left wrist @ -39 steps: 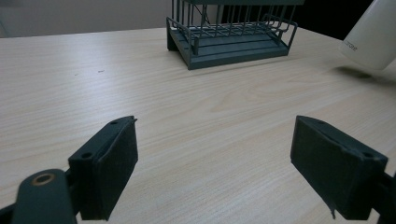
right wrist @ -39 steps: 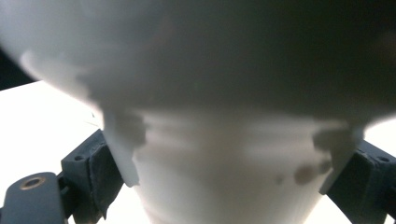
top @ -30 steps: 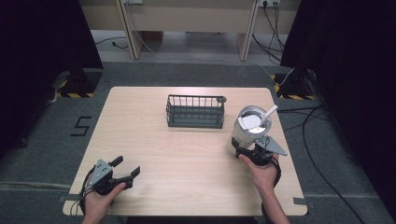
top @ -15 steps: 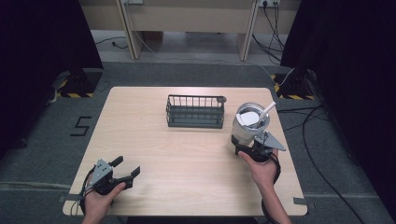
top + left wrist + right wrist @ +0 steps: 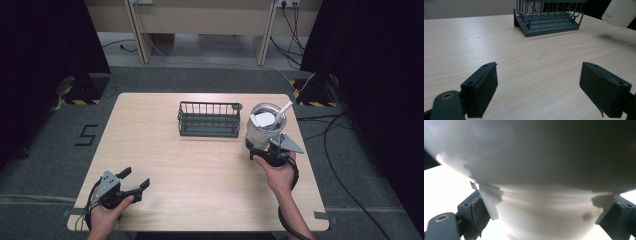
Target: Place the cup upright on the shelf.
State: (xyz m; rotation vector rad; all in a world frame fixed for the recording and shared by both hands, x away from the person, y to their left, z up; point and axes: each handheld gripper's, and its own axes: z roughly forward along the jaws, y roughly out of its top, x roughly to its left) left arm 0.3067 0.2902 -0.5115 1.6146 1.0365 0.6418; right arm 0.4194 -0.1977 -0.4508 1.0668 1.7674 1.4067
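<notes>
A white cup (image 5: 264, 126) with a shiny rim and a white stick poking out of its top is held near the table's right side. My right gripper (image 5: 258, 146) is shut on its lower body; in the right gripper view the cup (image 5: 544, 170) sits between both pads (image 5: 480, 212). The cup (image 5: 620, 12) hangs above the table with a shadow under it. A dark wire basket (image 5: 209, 120) (image 5: 547, 17) stands empty at the middle back, just left of the cup. My left gripper (image 5: 134, 180) (image 5: 539, 92) rests open at the front left corner, nothing between its jaws.
The light wooden table (image 5: 165, 150) lies bare between the two grippers. Cables (image 5: 345, 150) run over the grey floor on the right, and black curtains stand on both sides. Yellow-black striped bases (image 5: 80, 95) sit beyond the far corners.
My right gripper has lifted the cup slightly and carried it a little left toward the basket. The left gripper has not moved.
</notes>
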